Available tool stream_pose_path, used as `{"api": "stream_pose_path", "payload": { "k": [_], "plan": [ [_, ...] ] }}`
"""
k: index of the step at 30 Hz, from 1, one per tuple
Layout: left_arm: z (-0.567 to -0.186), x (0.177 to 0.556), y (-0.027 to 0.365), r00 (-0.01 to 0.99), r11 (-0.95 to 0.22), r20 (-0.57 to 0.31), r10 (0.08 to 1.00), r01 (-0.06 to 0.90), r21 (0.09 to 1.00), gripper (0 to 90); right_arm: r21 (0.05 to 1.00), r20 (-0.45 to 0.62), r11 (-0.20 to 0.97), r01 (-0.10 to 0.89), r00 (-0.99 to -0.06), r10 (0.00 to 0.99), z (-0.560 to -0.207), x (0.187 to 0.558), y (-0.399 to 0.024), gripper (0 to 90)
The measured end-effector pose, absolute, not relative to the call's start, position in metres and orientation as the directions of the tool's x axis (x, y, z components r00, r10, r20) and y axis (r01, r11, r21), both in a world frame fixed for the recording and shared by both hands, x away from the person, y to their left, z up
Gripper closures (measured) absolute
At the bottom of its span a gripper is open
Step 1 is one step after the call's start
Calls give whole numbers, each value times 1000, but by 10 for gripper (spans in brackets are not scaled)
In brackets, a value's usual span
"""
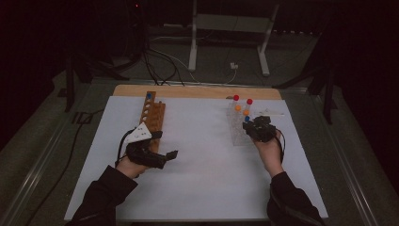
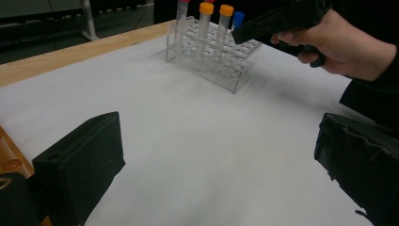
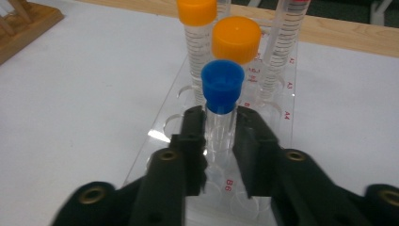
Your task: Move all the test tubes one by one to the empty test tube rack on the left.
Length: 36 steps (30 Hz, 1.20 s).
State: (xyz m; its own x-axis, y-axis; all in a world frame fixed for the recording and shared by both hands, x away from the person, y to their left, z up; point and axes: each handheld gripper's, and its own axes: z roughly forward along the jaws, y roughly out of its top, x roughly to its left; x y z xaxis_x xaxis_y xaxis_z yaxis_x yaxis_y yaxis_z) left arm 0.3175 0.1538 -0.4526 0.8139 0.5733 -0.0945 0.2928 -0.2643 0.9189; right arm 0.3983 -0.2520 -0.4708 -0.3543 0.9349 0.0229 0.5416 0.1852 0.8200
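Right tongs clamped on the blue-capped tube in the clear rack.

My right tongs point(image 3: 220, 141) have both pads pressed on the blue-capped tube point(image 3: 221, 101), which stands upright in the clear rack point(image 3: 282, 136) at the desk's right side; red marks A2, A3, A4 and B6 read along the rack's top plate. Two orange-capped tubes point(image 3: 236, 40) stand just behind it, a red-capped one beside them. My left tongs point(image 2: 216, 165) are wide open with nothing between them, over the bare white desk point(image 1: 202, 155) just beside the wooden rack point(image 1: 154, 113), which holds one blue-capped tube at its far end.
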Motion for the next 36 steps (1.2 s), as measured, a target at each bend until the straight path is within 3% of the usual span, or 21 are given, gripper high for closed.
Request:
{"api": "stream_pose_path", "payload": {
  "k": [8,24,36],
  "plan": [
    [-454,319,155,815,-257,-110,570,304,918,27,829,4,198,523,-360,933,-466,396,-251,773],
    [-450,317,151,827,-267,-110,552,300,916,27,872,-39,215,440,-376,926,-425,369,-256,773],
    [-437,316,142,848,-275,-107,520,284,918,28,883,-51,257,392,-465,884,-409,344,-238,773]
  ]
}}
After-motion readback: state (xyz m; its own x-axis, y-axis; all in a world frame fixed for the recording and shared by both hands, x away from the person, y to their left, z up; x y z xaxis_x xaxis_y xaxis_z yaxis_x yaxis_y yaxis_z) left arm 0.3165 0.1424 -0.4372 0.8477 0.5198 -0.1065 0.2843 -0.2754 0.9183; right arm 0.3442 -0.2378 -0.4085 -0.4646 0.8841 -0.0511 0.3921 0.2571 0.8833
